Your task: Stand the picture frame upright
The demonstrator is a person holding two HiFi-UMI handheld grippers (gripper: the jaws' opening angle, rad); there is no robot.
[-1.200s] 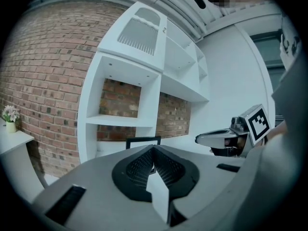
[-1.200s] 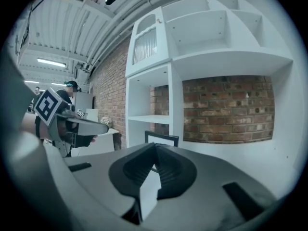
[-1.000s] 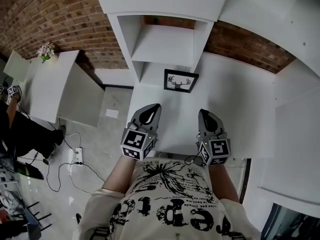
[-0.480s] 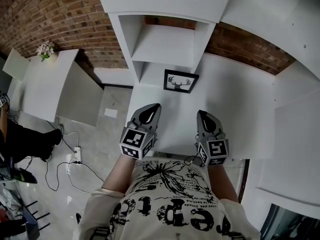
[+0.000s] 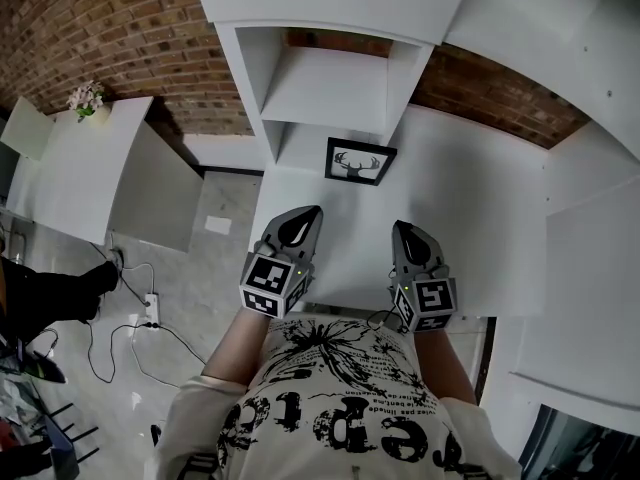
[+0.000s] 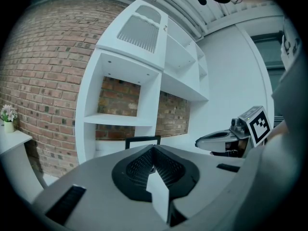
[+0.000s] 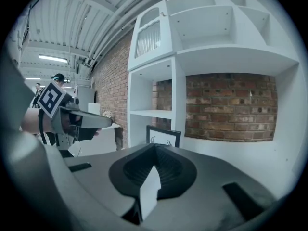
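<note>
Staying put, left gripper (image 5: 306,216) and right gripper (image 5: 408,228) keep fingers together, picture frame (image 5: 360,161) unmoved.

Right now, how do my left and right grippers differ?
The left gripper sits at the desk's left edge; the right gripper is farther in. The left gripper slants rightward in the head view, the right gripper leftward. Both are shut, empty, facing the picture frame.

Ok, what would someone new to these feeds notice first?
The black picture frame with the antler print, apparently upright on the white counter at the foot of the white shelves. Then the left tool and right tool, both shut and empty, side by side short of it. A red brick wall runs behind.
</note>
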